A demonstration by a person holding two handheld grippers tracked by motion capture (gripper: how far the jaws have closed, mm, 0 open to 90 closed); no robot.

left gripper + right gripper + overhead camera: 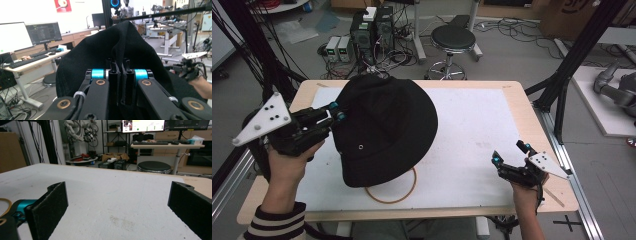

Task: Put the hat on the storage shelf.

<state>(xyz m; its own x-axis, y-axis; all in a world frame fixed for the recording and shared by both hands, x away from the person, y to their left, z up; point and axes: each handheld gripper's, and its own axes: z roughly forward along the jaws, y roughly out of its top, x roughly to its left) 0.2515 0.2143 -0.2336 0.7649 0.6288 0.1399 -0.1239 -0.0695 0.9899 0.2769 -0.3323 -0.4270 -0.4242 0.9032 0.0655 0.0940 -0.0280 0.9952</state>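
Evidently the left gripper (333, 112) is clamping a fold of the black bucket hat's (382, 127) soft brim, holding it raised above the white table mat (472, 130). The right gripper (511, 152) is waiting nearby, jaws spread and empty. A thin wooden ring (391, 192) is lying partly beneath the floppy, matte fabric. Next probably calls for lifting or repositioning the hat.

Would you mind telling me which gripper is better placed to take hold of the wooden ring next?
Probably the right gripper: it is open and holds nothing, near the table's right edge. The left gripper is shut on the black hat, whose brim overlaps the wooden ring.
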